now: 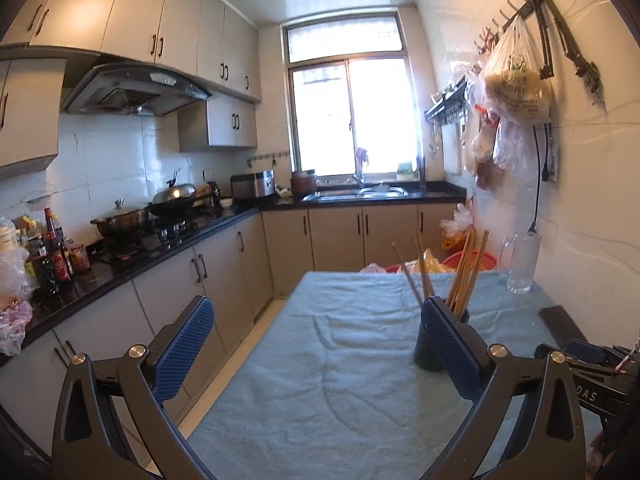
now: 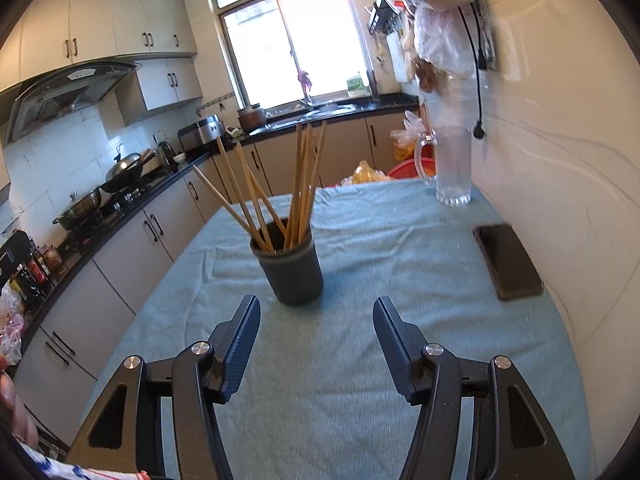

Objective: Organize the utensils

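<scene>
A dark cup stands upright on the blue cloth and holds several wooden chopsticks that fan out. My right gripper is open and empty, just short of the cup. In the left wrist view the same cup with chopsticks is partly hidden behind the right finger. My left gripper is open and empty, left of the cup. The right gripper's body shows at the right edge.
A glass pitcher stands at the table's far right by the wall. A dark phone lies on the cloth by the wall. The counter with stove and pots runs along the left. Plastic bags hang on the right wall.
</scene>
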